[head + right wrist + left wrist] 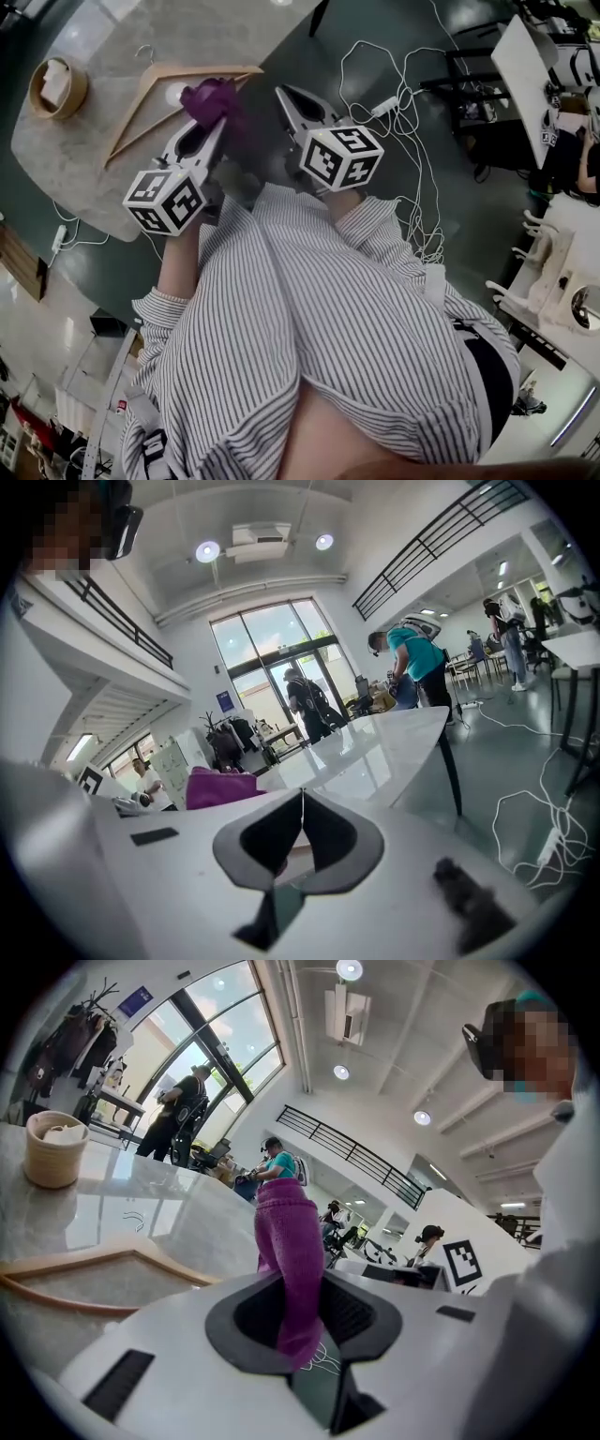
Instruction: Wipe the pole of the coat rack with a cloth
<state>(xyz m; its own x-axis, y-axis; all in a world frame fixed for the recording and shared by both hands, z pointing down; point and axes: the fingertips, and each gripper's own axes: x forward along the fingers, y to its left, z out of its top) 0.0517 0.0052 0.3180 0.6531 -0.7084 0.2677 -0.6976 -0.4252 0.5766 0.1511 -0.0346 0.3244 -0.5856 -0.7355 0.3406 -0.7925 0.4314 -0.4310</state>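
A purple cloth [211,98] is pinched in my left gripper [214,120], which is shut on it at the marble table's near edge. In the left gripper view the cloth [291,1260] stands up between the jaws of that gripper [305,1321]. My right gripper [287,96] hovers just right of the cloth; its jaws meet, with nothing between them. The right gripper view shows those closed tips [302,803] and the cloth [222,787] to their left. A coat rack [84,1026] hung with dark clothes stands far off; its pole is hard to make out.
A wooden hanger [159,89] lies on the marble table [94,150] just beyond the left gripper. A round basket [56,86] sits at the table's far left. White cables [412,141] trail over the dark floor to the right. Other tables and people stand around.
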